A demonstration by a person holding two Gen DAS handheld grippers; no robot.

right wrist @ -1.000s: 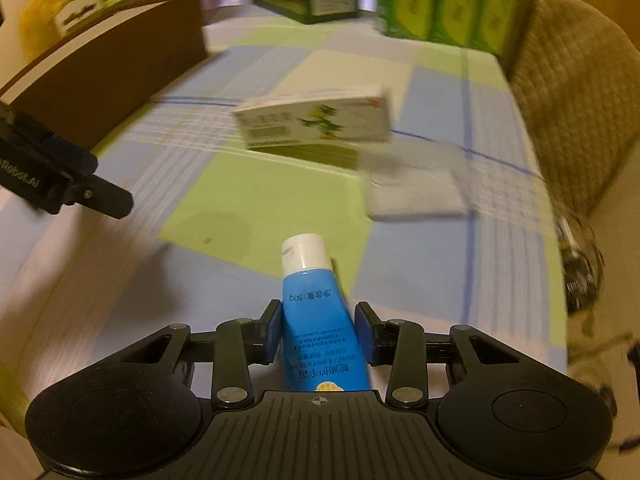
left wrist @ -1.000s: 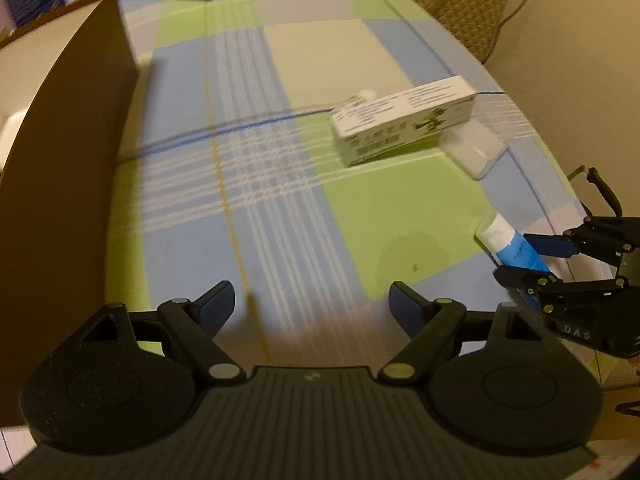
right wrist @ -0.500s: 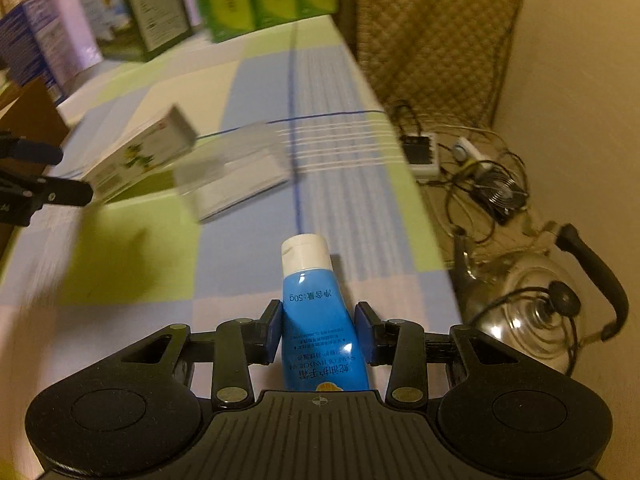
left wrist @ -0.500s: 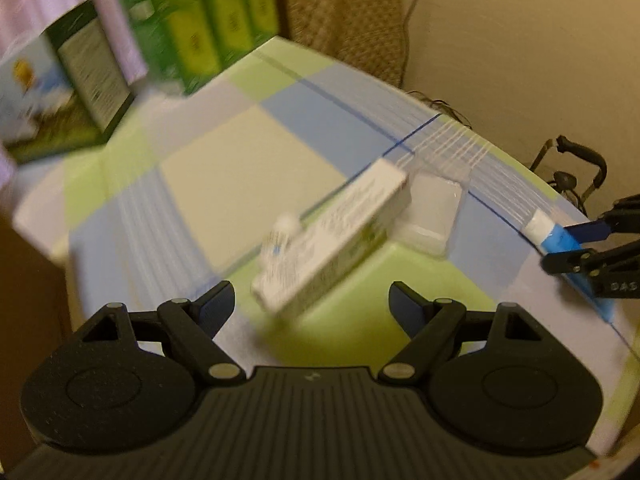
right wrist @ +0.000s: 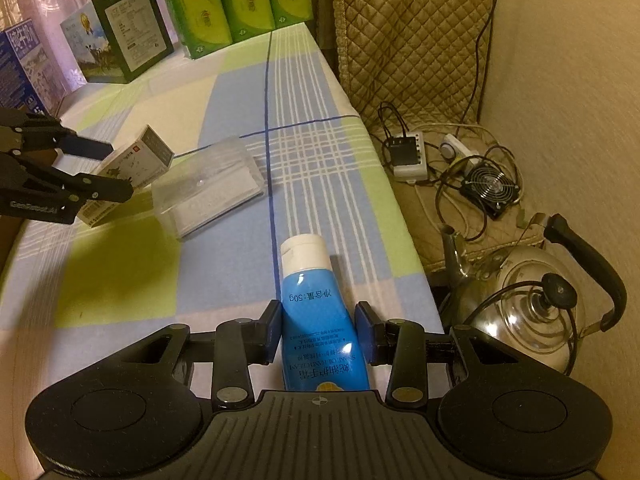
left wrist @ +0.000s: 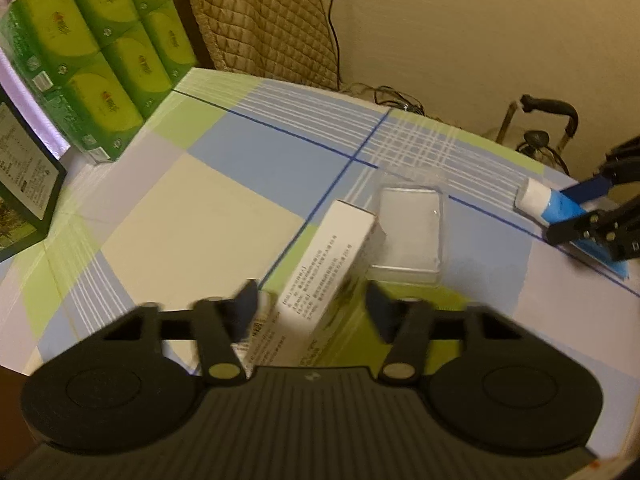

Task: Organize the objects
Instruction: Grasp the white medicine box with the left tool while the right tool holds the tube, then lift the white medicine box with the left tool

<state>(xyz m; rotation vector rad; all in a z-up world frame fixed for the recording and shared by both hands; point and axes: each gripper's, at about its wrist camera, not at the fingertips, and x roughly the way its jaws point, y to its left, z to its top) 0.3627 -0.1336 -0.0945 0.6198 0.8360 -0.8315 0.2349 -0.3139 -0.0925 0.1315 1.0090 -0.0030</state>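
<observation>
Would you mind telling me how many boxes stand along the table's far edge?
3, though more may be cut off: a green pack at the far end, a dark-framed box to its left, and a blue box at the left edge.

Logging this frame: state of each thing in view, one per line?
left tongs: open, straddling the carton
right tongs: shut on the blue tube
blue tube: capped, held
white carton: lying on the tablecloth, closed
clear plastic case: lying flat beside the carton; lid state unclear
kettle: lid on, beside the table
</observation>
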